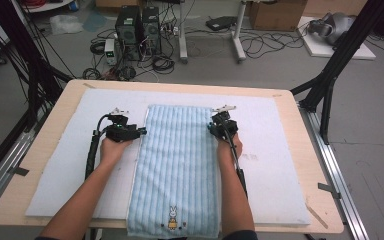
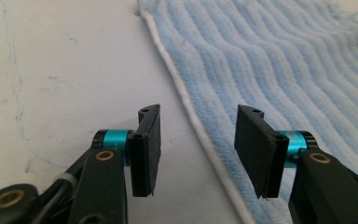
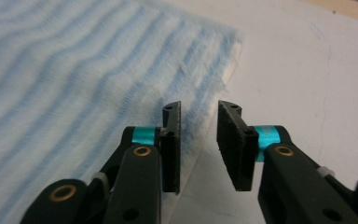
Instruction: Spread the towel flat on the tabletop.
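A light blue striped towel (image 1: 177,165) lies flat and lengthwise on a white mat (image 1: 280,150), a small bunny picture (image 1: 172,219) near its front edge. My left gripper (image 1: 132,131) is at the towel's left edge near the far end. In the left gripper view the left gripper (image 2: 198,116) is open, its jaws straddling the towel's (image 2: 284,60) white hem. My right gripper (image 1: 221,125) is at the right edge near the far corner. It (image 3: 199,108) is open with a narrower gap, low over the edge of the towel (image 3: 74,70).
The mat lies on a wooden table (image 1: 50,150). The towel's front end hangs slightly over the mat's near edge. Beyond the table, computer towers (image 1: 137,25), cables and a desk leg (image 1: 237,30) are on the floor. Black frame poles (image 1: 330,75) rise at both sides.
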`<state>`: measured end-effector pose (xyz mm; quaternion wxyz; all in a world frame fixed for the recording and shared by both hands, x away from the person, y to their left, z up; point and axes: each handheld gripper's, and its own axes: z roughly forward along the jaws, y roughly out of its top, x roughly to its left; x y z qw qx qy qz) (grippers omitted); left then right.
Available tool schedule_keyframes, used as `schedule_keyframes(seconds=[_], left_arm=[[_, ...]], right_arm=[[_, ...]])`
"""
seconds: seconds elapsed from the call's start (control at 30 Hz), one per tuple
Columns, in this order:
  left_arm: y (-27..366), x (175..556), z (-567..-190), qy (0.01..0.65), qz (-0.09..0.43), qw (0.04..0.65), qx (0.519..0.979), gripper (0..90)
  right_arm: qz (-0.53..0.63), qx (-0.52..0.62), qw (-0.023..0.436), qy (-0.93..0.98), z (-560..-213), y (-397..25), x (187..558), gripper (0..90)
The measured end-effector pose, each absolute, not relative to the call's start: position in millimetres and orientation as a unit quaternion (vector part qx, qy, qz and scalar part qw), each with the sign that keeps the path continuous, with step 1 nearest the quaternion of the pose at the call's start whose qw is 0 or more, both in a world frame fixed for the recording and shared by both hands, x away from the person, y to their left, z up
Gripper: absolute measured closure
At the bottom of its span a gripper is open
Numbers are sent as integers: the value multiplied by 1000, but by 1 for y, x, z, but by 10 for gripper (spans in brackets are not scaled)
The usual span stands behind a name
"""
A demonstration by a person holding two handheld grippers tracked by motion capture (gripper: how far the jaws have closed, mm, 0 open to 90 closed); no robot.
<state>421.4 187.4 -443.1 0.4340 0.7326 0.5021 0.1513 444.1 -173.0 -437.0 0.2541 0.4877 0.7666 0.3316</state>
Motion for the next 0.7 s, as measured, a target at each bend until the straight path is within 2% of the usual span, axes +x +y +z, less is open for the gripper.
schedule_keyframes(seconds=[0.07,0.13,0.27,0.4,0.5,0.57,0.67,0.7], left_arm=[[186,419,-444,494,145,435,739,596],[183,418,-447,484,132,432,749,645],[172,413,-450,466,148,426,761,717],[168,411,-451,465,176,411,765,844],[166,411,-450,474,180,408,759,859],[163,411,-451,482,183,410,753,862],[158,411,-451,484,200,403,751,857],[158,411,-451,485,202,402,750,843]], right_arm=[[355,480,248,763,-430,-178,436,617],[376,466,235,766,-424,-185,427,615],[375,441,208,789,-421,-192,411,671],[345,432,173,815,-436,-187,404,739],[336,442,184,811,-442,-185,404,832],[332,448,194,807,-442,-184,404,859],[328,460,216,796,-444,-180,404,835],[327,463,221,793,-444,-181,405,752]])
